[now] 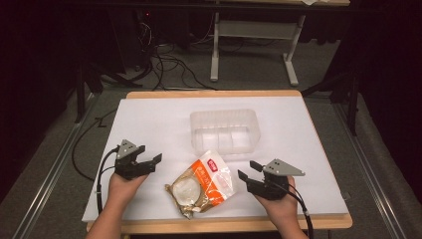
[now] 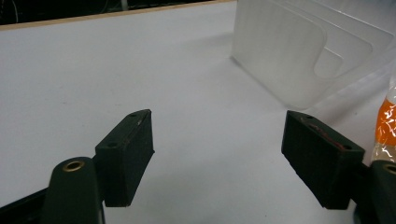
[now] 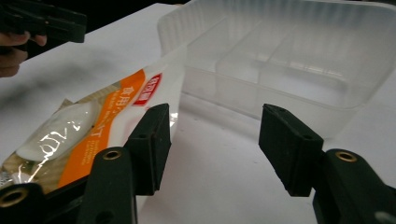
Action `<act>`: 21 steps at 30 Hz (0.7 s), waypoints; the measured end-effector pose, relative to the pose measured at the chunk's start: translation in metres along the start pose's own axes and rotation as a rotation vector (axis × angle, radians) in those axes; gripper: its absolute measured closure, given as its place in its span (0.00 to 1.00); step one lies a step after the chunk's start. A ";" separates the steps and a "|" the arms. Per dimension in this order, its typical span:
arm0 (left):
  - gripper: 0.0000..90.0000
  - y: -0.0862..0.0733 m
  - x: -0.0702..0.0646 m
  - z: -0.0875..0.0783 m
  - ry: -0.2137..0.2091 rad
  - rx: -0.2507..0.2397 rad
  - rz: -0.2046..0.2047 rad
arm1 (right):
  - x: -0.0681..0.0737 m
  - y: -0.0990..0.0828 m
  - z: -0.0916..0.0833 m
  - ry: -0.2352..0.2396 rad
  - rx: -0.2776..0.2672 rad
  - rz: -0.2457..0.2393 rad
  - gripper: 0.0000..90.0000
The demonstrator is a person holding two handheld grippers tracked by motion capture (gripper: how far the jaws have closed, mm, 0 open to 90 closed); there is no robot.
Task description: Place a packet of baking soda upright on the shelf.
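— On the left of the white board (image 1: pixel 149 119), what is the left gripper (image 1: pixel 149 162) doing?

— It hangs low over bare surface with its jaws spread wide and nothing between them. In the left gripper view it looks across empty board toward the side of the clear plastic tray (image 2: pixel 280 56), with an orange sliver of the packet at the far edge. I judge it is parked there to leave the middle free.

— And in the middle?

— The food packet (image 1: pixel 201 183) lies flat near the front edge, orange and white with a pale round thing showing through its clear window. Its top corner points at the tray, just short of the near wall. That tray, set behind it toward the far side, has dividers and looks empty, so it seems the likely place for the packet to go.

— Then the right side?

— The right gripper (image 1: pixel 248 170) sits just beside the packet's right edge, jaws also wide apart and holding nothing. Its own view has the packet (image 3: pixel 93 126) by one jaw, probably lined up for a pinch on that edge.
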State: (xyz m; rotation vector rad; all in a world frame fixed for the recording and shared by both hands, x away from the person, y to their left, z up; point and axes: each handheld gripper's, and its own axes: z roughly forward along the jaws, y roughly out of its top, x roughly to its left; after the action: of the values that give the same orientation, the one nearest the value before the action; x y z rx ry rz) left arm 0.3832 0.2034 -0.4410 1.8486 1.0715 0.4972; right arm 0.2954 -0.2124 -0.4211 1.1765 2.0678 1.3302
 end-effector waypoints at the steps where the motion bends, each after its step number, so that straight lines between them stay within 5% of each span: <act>1: 0.28 0.000 0.000 0.000 0.000 0.000 0.000 | 0.002 0.000 0.002 0.010 -0.001 0.007 0.45; 11: 0.28 0.000 -0.001 0.000 -0.001 0.004 0.004 | 0.030 -0.009 0.036 0.097 0.071 0.037 0.27; 21: 0.28 0.000 0.000 -0.001 -0.001 0.000 0.001 | 0.030 -0.026 0.047 0.168 0.118 0.122 0.28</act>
State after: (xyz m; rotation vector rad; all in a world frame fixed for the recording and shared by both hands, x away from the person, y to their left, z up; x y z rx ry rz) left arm 0.3820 0.2039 -0.4403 1.8494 1.0697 0.4971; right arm 0.3012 -0.1676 -0.4624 1.2985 2.2517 1.4238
